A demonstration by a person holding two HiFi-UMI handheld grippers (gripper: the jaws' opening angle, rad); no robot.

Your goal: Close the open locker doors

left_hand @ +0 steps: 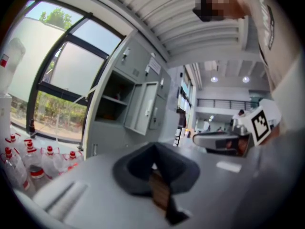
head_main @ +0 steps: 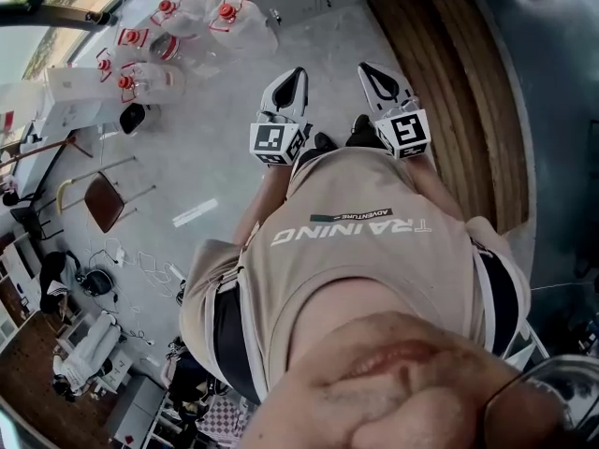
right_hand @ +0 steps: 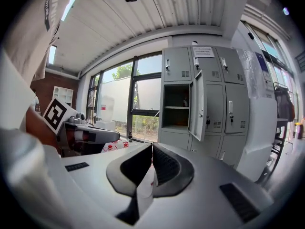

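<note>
**Both hand-held grippers shut and empty; one locker door stands open ahead**

Far left in the head view, clear plastic water jugs with red caps [head_main: 178, 21] stand grouped on the pale grey floor [head_main: 234, 148]; below them is a brown-seated metal-legged chair [head_main: 103, 201].

The left hand-held gripper [head_main: 294, 78] is held out in front of the person's beige T-shirt [head_main: 374, 251]. In its own view the two dark jaws meet at the tips with nothing between them [left_hand: 153, 148].

Just beside it, and not touching it, the right hand-held gripper [head_main: 372, 71] points the same way. Its ribbed jaws are likewise pressed together and hold nothing [right_hand: 151, 148].

Beyond the grippers stands the tall grey metal locker bank [right_hand: 228, 94], well apart from both of them. In its left column the middle compartment [right_hand: 175, 106] is exposed, dark inside with a shelf across it. The open grey locker door [right_hand: 198, 106] is swung outward at that compartment's right edge; the other doors that can be seen lie flush. The left gripper view shows the same door [left_hand: 143, 106] ajar, beside large windows.

At the far right of the head view a strip of brown wooden flooring [head_main: 449, 82] runs beside the grey floor.
</note>
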